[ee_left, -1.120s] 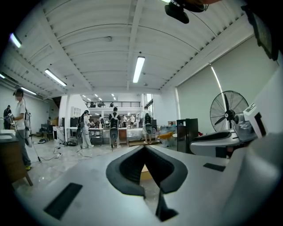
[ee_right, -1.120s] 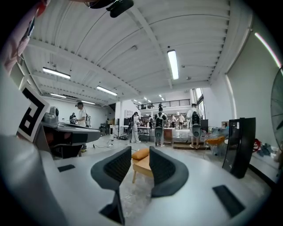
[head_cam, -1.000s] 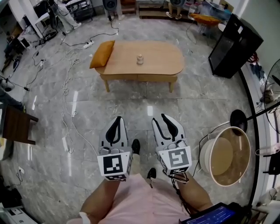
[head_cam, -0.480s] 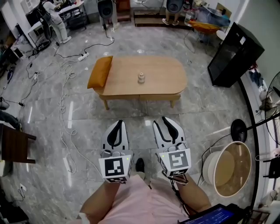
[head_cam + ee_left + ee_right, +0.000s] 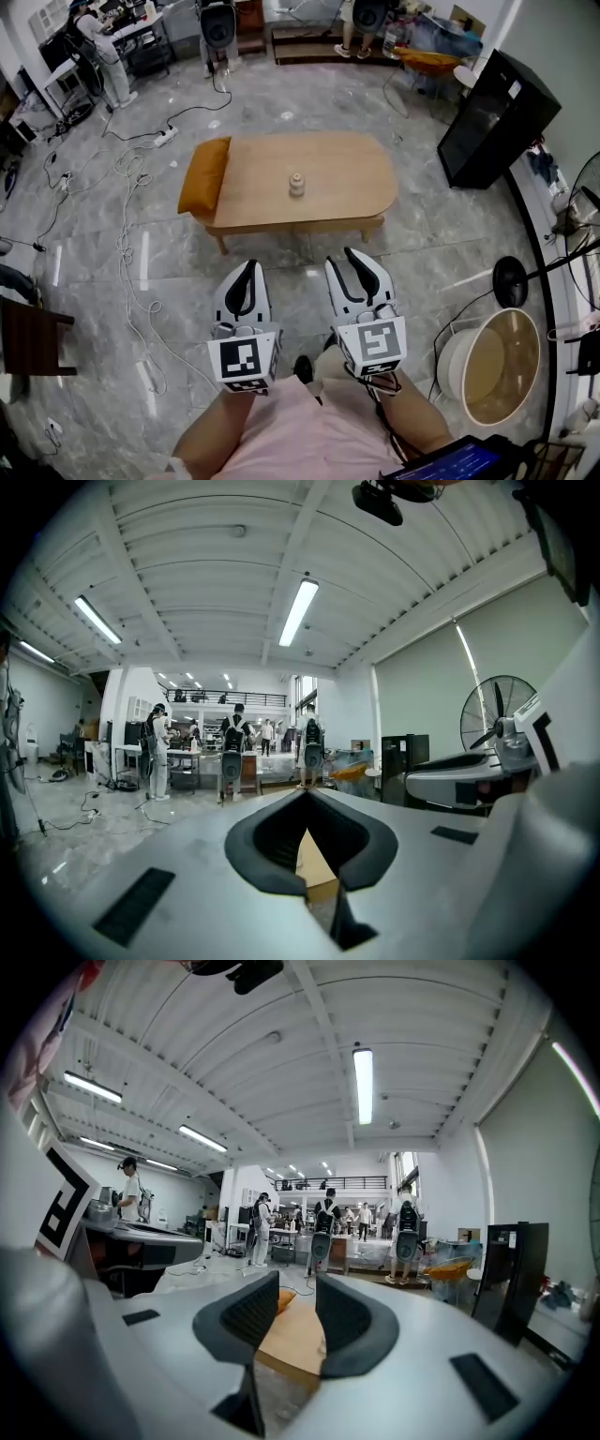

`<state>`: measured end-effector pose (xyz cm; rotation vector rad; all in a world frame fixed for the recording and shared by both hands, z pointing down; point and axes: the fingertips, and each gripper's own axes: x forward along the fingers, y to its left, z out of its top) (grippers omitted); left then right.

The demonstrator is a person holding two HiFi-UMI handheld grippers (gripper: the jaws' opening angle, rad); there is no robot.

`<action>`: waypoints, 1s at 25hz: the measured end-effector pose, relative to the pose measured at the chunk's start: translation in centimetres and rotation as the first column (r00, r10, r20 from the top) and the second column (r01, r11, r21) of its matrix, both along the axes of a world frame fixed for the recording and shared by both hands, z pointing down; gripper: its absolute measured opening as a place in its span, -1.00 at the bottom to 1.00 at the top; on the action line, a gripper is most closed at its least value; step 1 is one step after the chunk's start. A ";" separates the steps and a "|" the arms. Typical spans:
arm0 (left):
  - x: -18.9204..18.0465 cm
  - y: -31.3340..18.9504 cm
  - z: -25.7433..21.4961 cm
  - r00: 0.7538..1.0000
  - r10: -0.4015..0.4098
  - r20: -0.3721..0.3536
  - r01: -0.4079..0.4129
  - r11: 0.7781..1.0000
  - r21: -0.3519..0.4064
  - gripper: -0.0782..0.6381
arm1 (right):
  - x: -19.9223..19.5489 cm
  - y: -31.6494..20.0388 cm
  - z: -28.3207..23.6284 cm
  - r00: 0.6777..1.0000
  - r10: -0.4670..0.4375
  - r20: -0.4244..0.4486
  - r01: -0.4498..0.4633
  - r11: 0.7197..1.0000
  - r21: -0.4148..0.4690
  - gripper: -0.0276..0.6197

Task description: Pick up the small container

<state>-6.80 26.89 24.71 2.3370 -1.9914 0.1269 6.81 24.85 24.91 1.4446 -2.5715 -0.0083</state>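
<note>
Centrally, upper frame: small container [image 5: 296, 184] upright on desk [image 5: 349, 167], orange cushion [image 5: 203, 175] at desk's left end. Lower centre: left hand-held gripper [image 5: 249, 264], jaw tips together; right hand-held gripper [image 5: 343, 260], jaws apart, nothing between; both well apart from container.

Matt light-wood table [image 5: 342, 169], orange cloth cushion [image 5: 203, 175] on its left end, glossy grey stone floor [image 5: 309, 94], small container [image 5: 296, 184] material too small to tell.

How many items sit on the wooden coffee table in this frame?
2. A small container stands near the middle of the table; an orange cushion lies on its left end in the head view. Nothing appears hidden.
</note>
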 end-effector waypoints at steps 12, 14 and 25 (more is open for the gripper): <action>2.1 -9.1 3.7 0.998 0.053 0.025 -0.050 0.994 -0.097 -0.75 | 1.0 -9.3 2.6 1.000 -0.003 0.013 0.003 0.998 -0.059 -0.02; 2.2 -11.8 4.1 0.999 0.047 0.029 -0.043 0.993 -0.113 -0.75 | 1.2 -12.1 3.0 1.000 -0.010 0.016 0.011 0.998 -0.070 -0.02; 3.1 -26.9 3.6 0.998 -0.033 0.062 0.041 0.989 -0.142 -0.75 | 2.4 -28.3 3.6 0.994 -0.100 0.037 0.103 0.991 -0.088 -0.02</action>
